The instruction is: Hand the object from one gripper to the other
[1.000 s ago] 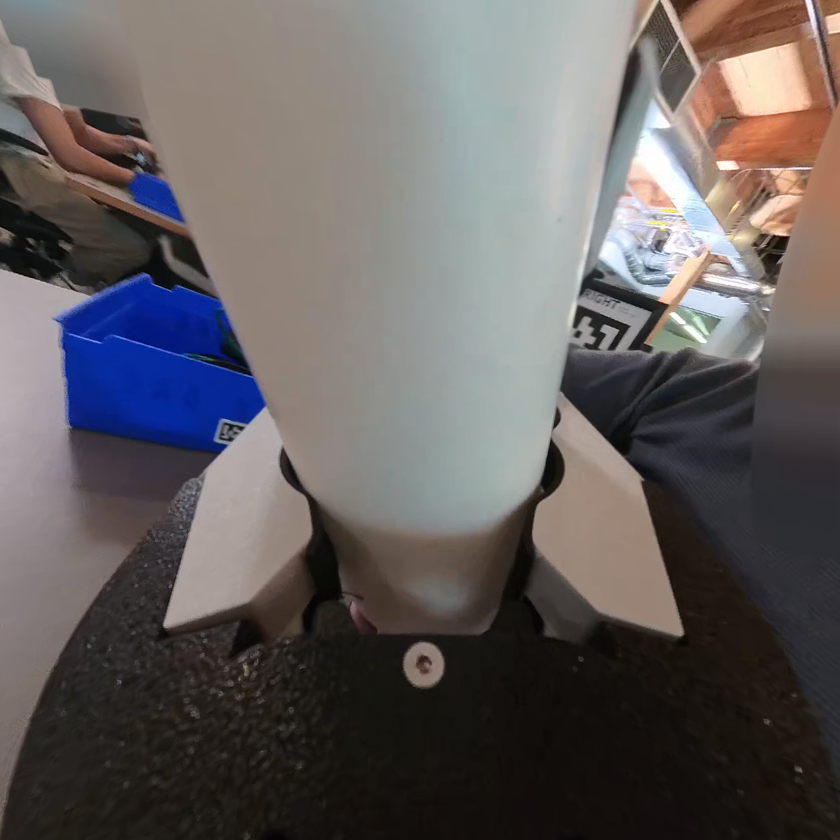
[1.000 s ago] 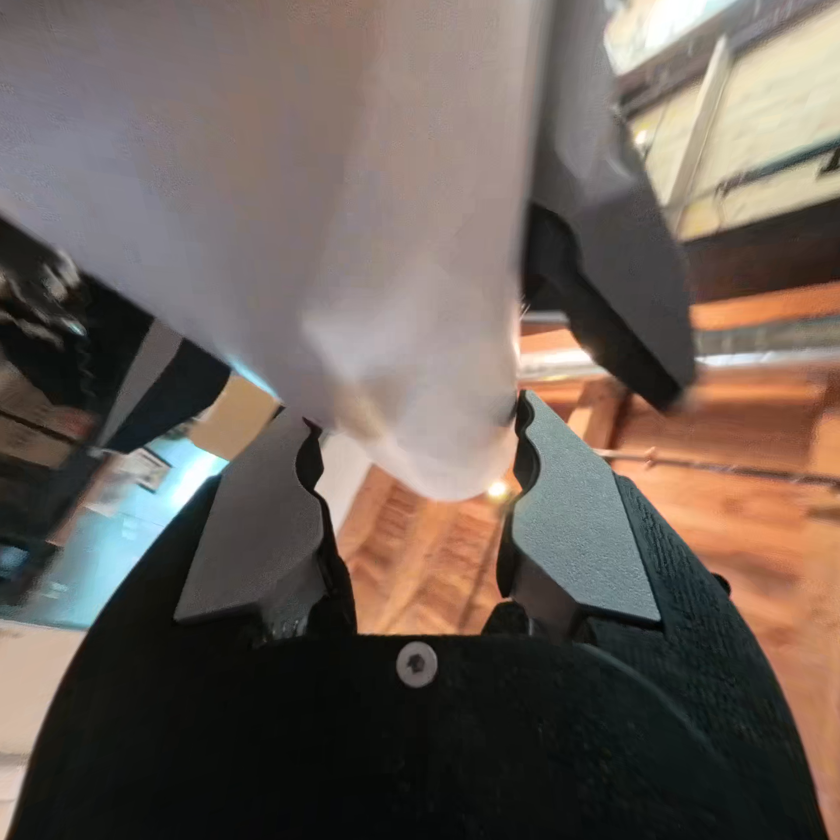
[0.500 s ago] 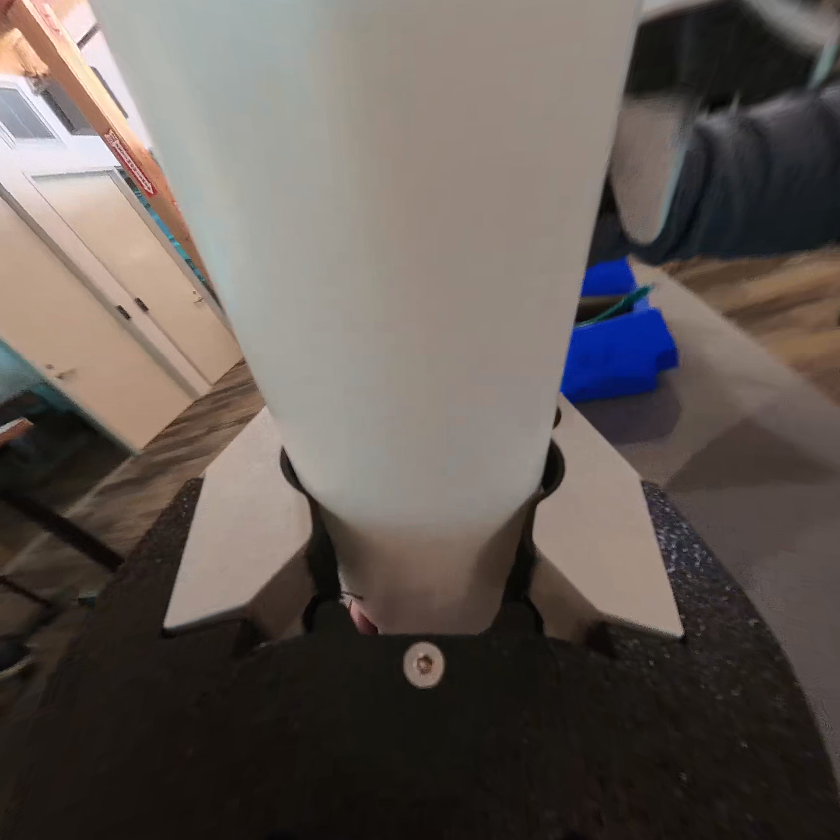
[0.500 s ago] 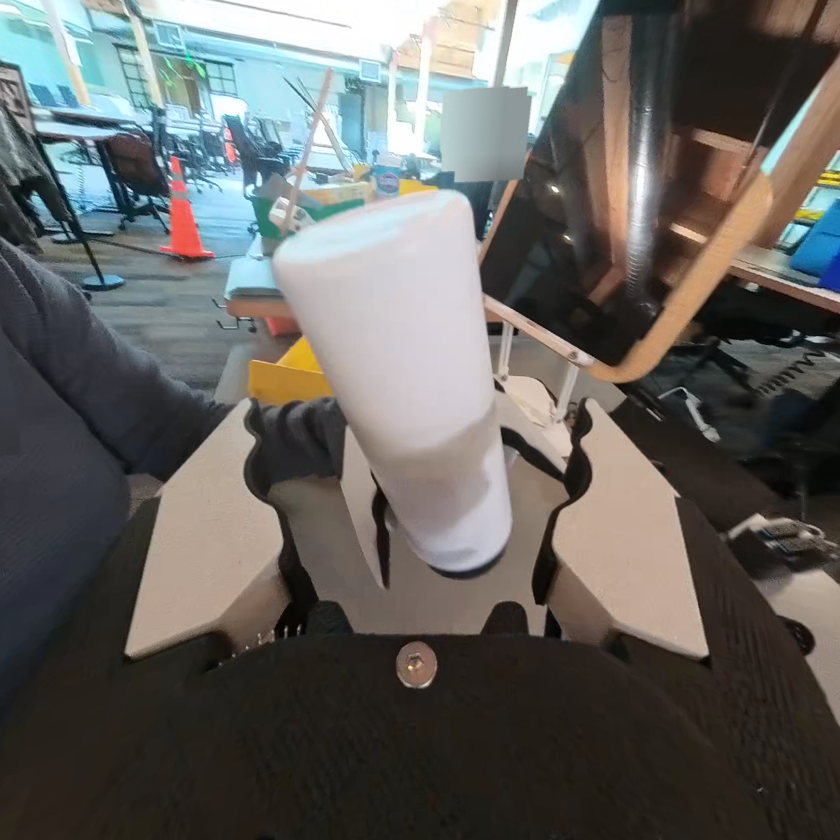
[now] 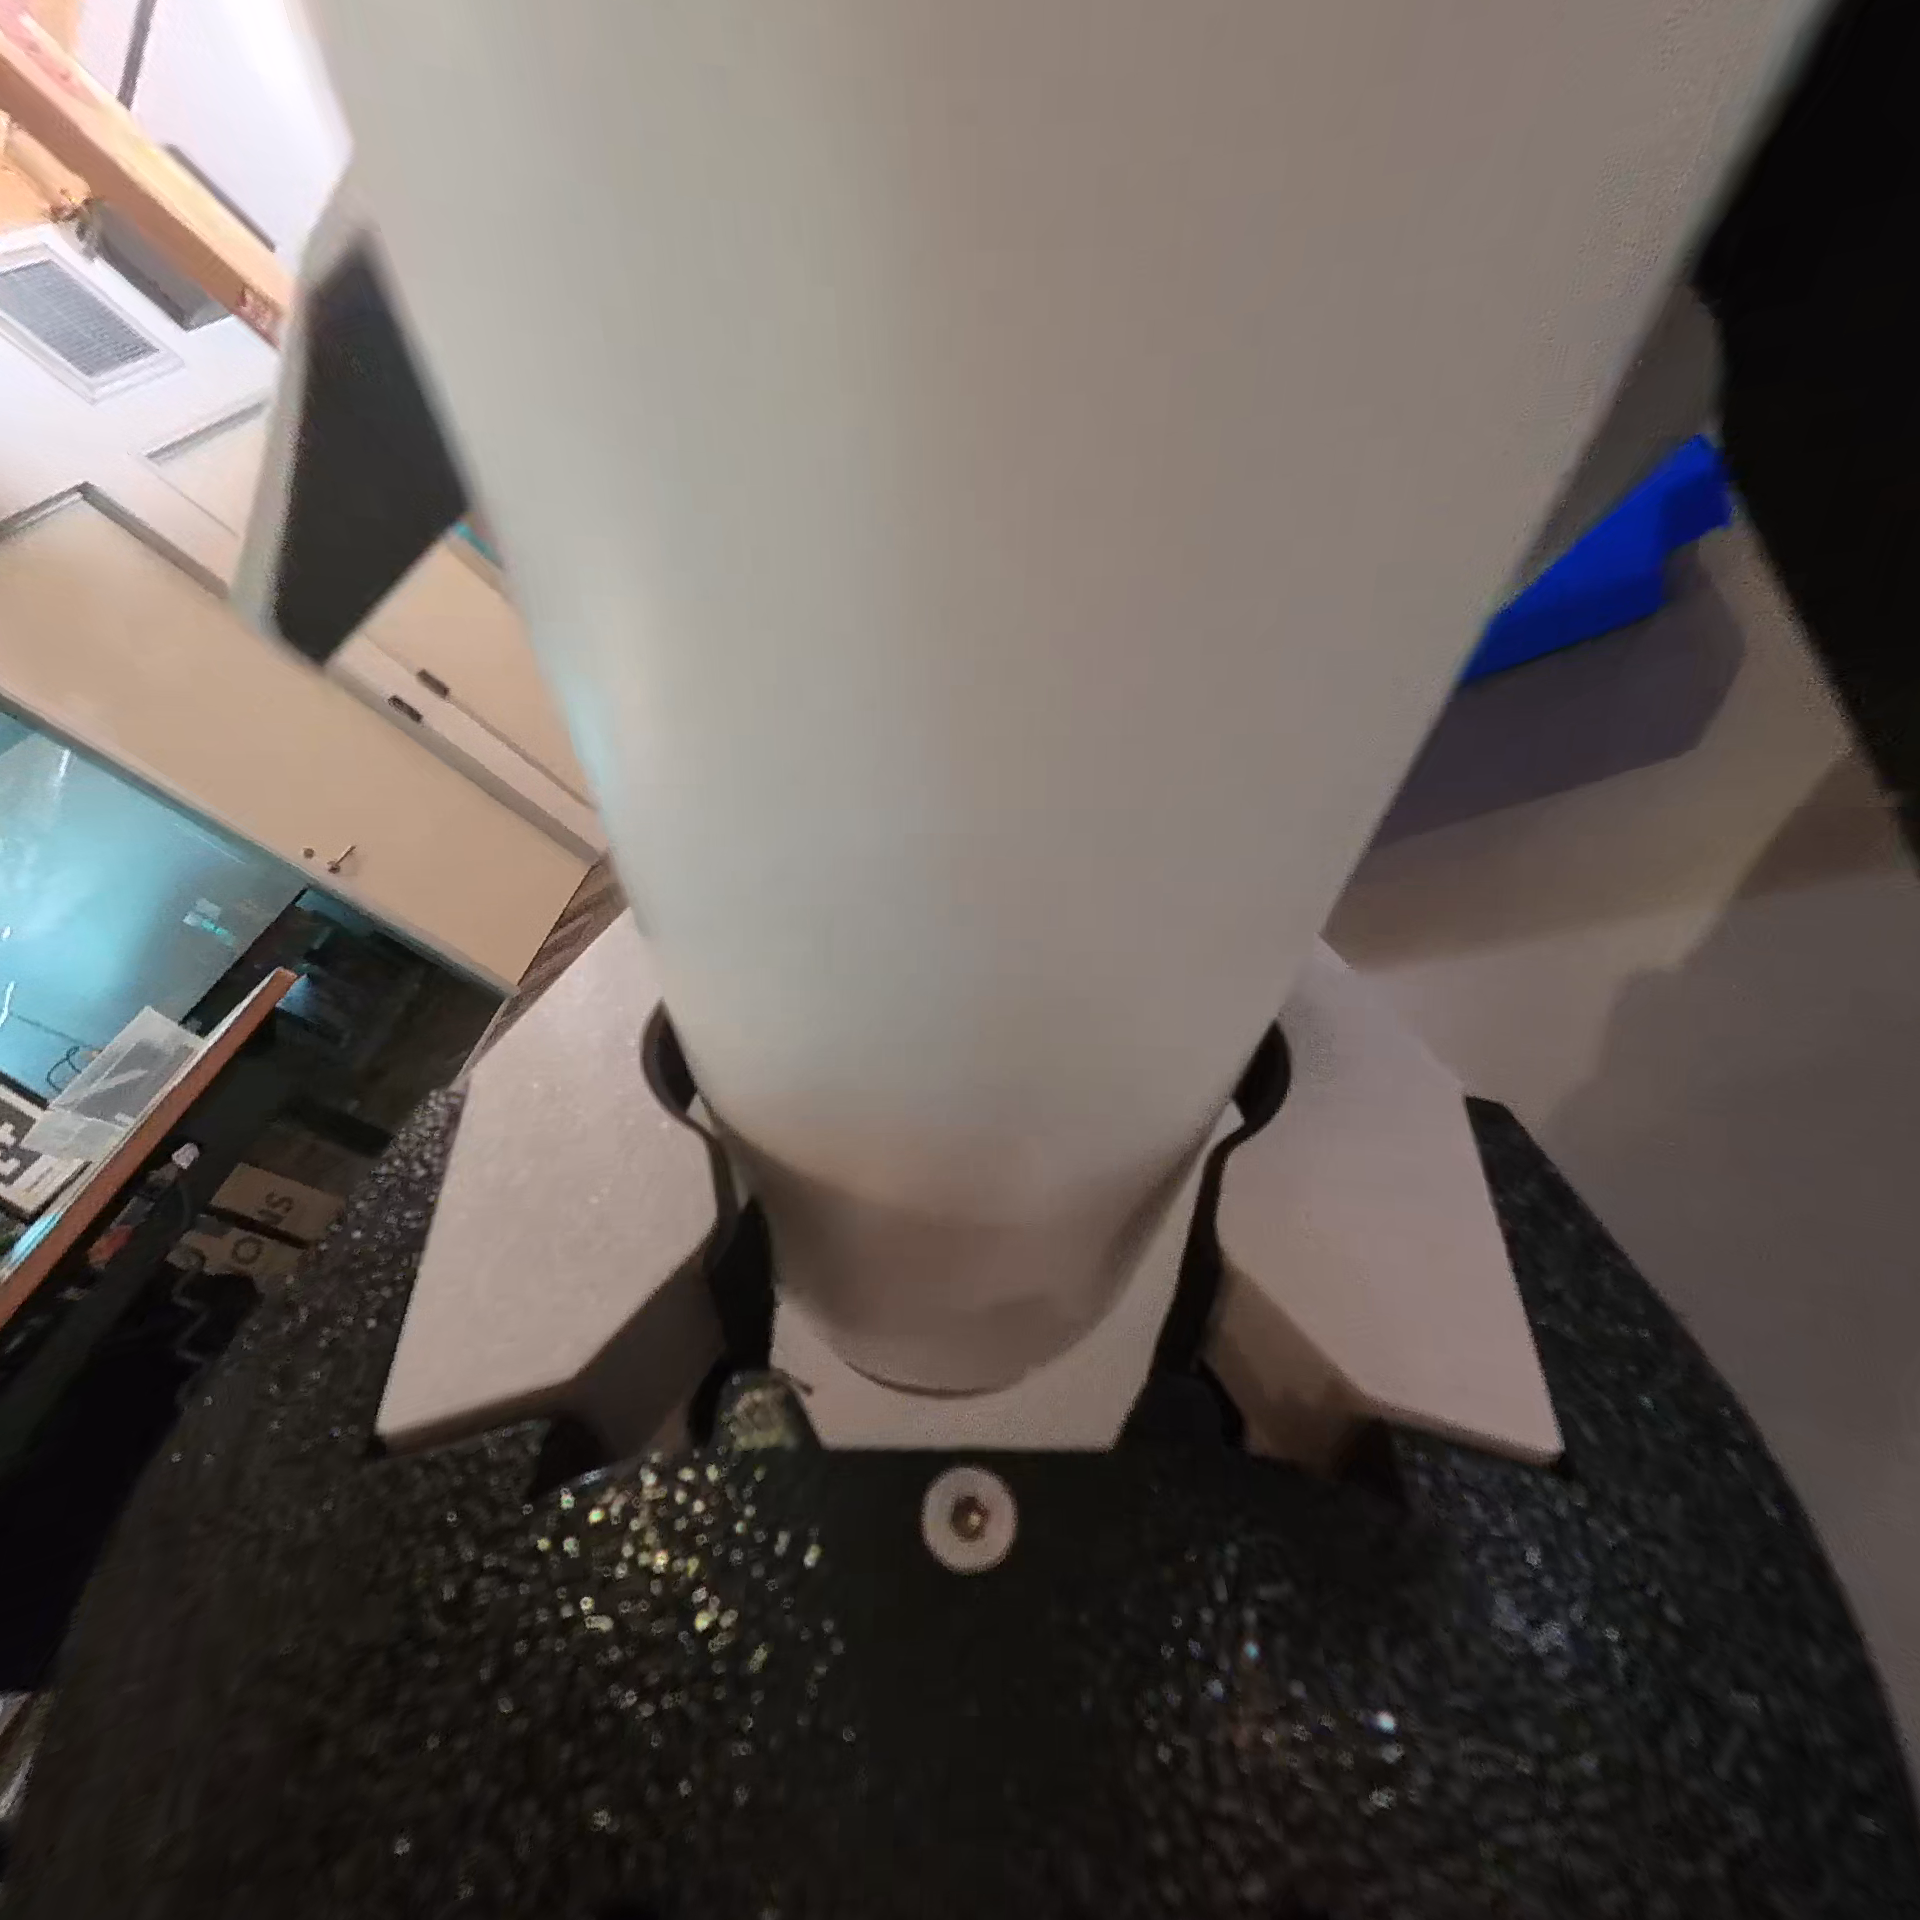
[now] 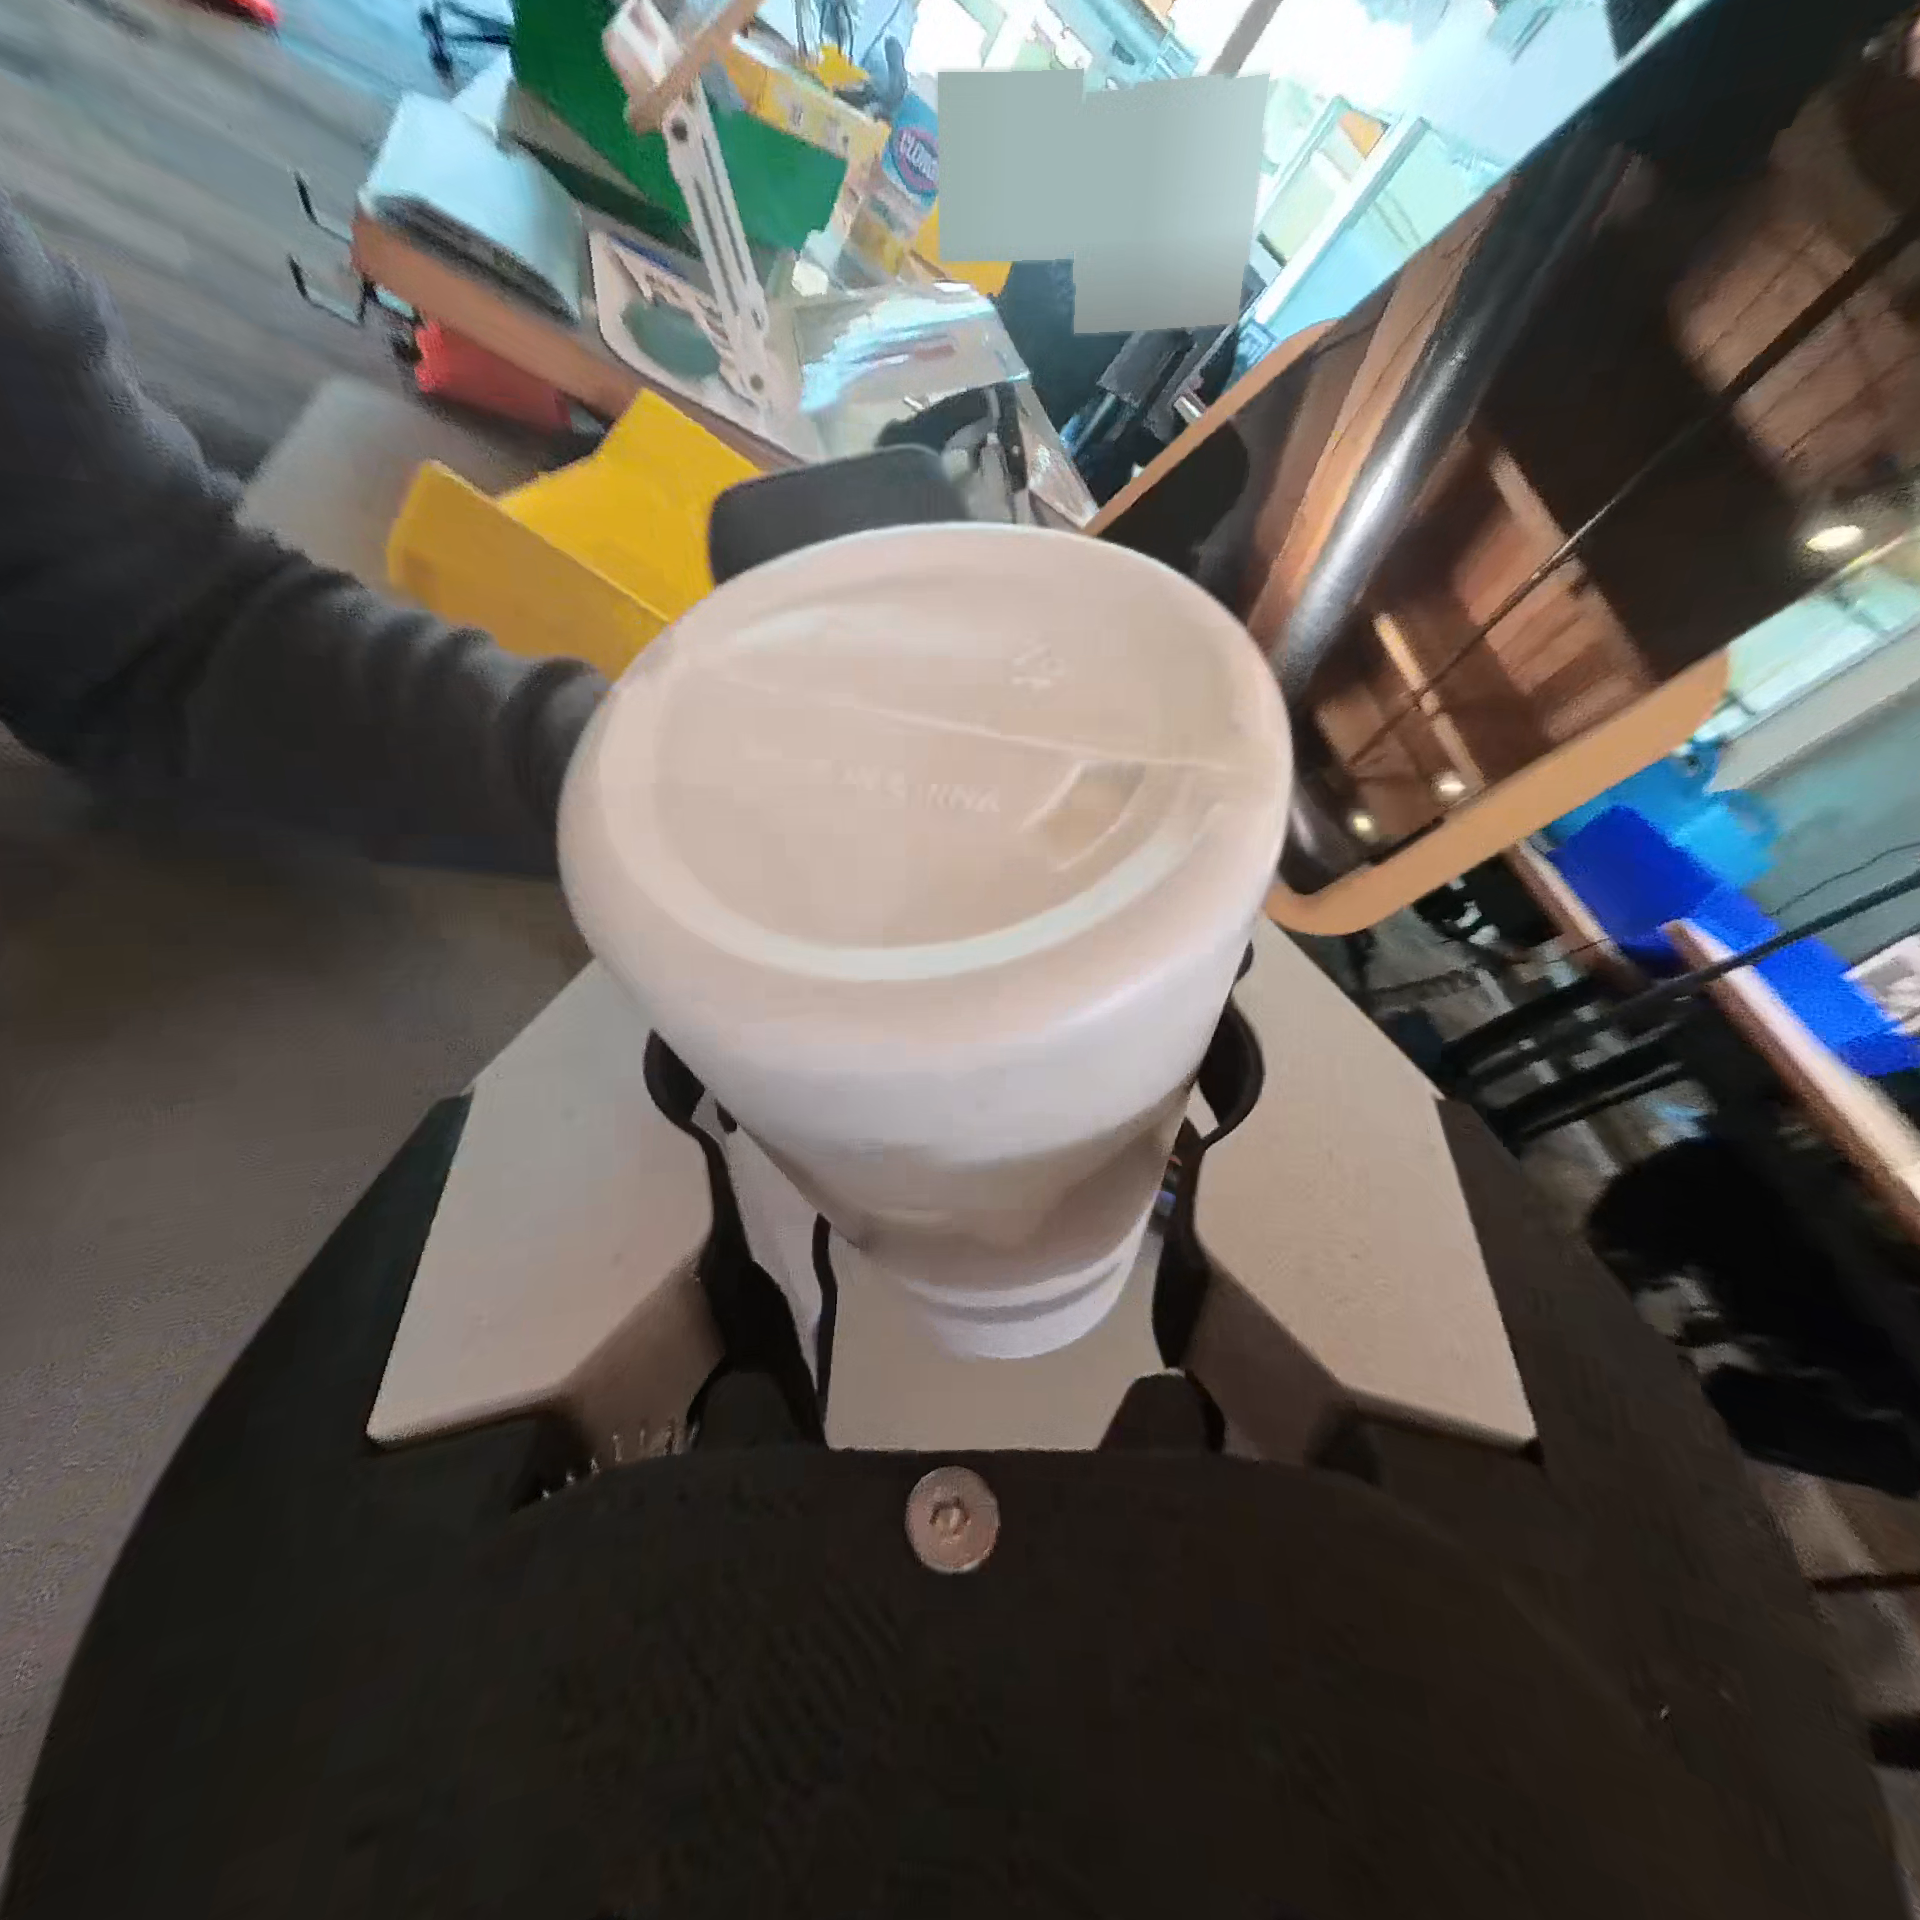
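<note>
Between the fingers of the left hand-held gripper (image 5: 966,1195) stands a white plastic bottle (image 5: 987,582), clamped at its narrow end and filling most of that view. Seen from the right wrist, the right hand-held gripper (image 6: 951,1153) has its fingers around the same bottle (image 6: 925,831), touching or nearly so; I cannot tell whether it grips. Behind sit a yellow bin (image 6: 551,561) and a dark sleeve (image 6: 260,665).
</note>
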Motion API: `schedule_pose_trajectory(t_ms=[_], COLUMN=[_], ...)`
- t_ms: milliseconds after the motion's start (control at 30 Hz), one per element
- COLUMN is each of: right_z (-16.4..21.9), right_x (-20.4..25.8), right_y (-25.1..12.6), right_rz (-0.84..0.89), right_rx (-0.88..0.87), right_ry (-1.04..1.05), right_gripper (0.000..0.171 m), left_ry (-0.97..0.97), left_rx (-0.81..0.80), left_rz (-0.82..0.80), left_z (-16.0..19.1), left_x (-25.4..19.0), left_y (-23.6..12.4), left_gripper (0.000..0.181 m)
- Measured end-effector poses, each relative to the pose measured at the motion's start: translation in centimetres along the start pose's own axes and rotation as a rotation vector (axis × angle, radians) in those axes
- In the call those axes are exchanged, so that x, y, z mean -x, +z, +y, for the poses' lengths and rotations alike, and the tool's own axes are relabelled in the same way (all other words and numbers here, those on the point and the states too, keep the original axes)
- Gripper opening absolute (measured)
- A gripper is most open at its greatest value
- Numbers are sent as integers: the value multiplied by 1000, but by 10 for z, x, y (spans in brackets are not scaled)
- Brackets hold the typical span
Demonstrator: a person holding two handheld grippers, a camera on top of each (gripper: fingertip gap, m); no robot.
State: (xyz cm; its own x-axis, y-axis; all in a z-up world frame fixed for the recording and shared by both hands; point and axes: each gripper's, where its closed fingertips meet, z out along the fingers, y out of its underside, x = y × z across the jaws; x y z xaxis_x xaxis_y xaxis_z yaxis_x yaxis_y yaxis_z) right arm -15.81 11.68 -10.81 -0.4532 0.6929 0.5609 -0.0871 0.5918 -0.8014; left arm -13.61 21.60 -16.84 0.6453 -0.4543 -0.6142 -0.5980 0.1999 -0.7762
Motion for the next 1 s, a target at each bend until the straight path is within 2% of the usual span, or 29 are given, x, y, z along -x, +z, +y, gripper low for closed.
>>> schedule_pose_trajectory(t_ms=[67, 133, 267, 333, 367, 433, 533, 600, 700, 867, 967, 1000], right_z=[6, 11, 21, 17, 16, 14, 22, 33, 53, 76, 82, 84], right_x=[0, -4, -11, -15, -16, -15, -14, -6, 16, 34, 31, 29], right_y=[-2, -6, -15, -19, -22, -25, -30, -30, -22, -9, -5, -3], right_rz=[43, 101, 226, 293, 314, 330, 323, 275, 168, 85, 90, 96], right_rx=[38, 88, 221, 269, 287, 301, 324, 351, 354, 335, 343, 352], right_ry=[-112, -244, -645, -905, -1012, -1174, -1348, -1480, -1646, -1796, -1710, -1693], right_gripper=[97, 97, 97, 97, 97, 97, 96, 96, 97, 94, 94, 94], left_ry=[-65, -214, -703, -937, -1060, -1257, -1448, -1469, -1427, -1352, -1432, -1450], left_rx=[12, -31, -235, -248, -262, -416, -657, -704, -640, -489, -594, -629], left_rz=[1, 6, 157, 260, 344, 485, 584, 581, 569, 592, 651, 647], left_z=[7, 8, -2, 5, 3, -18, -35, -37, -44, -43, -44, -42], left_x=[4, 12, 26, 22, 17, 21, 45, 50, 40, 7, 12, 16], left_y=[-2, -7, -24, -23, -23, -31, -47, -49, -38, -11, -11, -11], left_gripper=[103, 114, 136, 157, 159, 160, 157, 157, 159, 134, 118, 103])
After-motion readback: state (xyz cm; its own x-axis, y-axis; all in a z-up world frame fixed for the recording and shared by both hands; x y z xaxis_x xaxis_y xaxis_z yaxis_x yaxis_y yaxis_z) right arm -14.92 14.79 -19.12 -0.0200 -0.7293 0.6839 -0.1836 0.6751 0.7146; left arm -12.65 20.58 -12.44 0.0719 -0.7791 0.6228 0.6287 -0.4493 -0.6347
